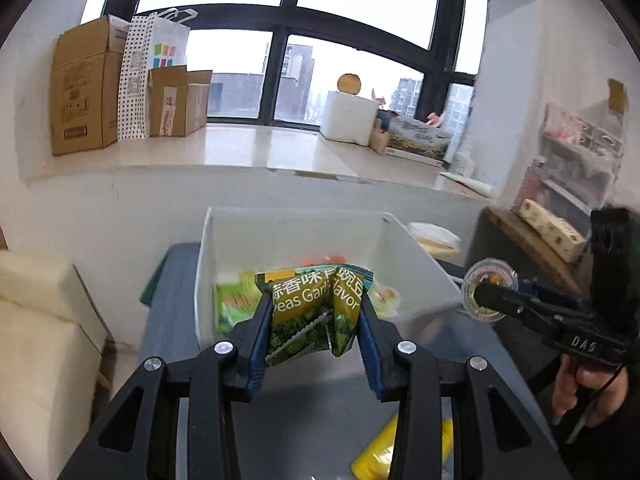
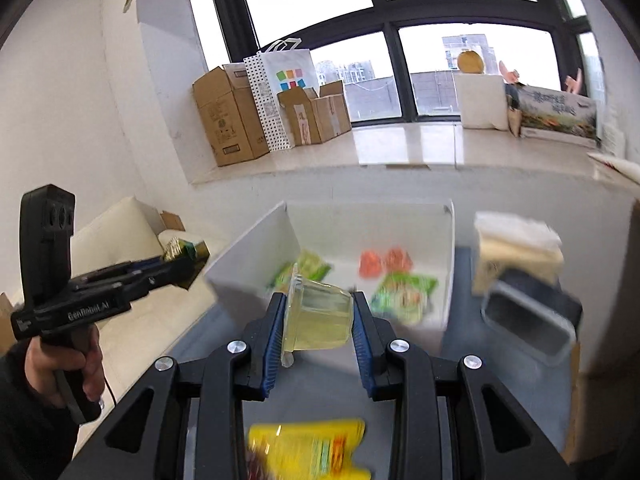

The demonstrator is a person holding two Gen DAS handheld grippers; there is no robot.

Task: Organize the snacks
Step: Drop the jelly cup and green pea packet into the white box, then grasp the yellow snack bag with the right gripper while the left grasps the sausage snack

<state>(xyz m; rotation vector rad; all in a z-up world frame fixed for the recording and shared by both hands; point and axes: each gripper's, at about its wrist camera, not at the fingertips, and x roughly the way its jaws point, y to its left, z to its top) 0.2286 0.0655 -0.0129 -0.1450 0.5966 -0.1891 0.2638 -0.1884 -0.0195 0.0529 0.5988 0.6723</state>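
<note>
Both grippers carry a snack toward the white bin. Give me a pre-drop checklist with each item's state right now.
1. Left gripper shut on pea packet: ok.
2. Right gripper shut on jelly cup: ok.
3. White bin open, floor space left among the snacks inside: ok.
4. Pea packet over the bin: cannot tell.
5. Jelly cup over the bin: cannot tell; it appears short of the near rim.
6. Yellow packet still on the table: not ok.

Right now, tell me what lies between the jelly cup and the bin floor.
Nothing: in the right wrist view the jelly cup hangs before the bin.
</note>
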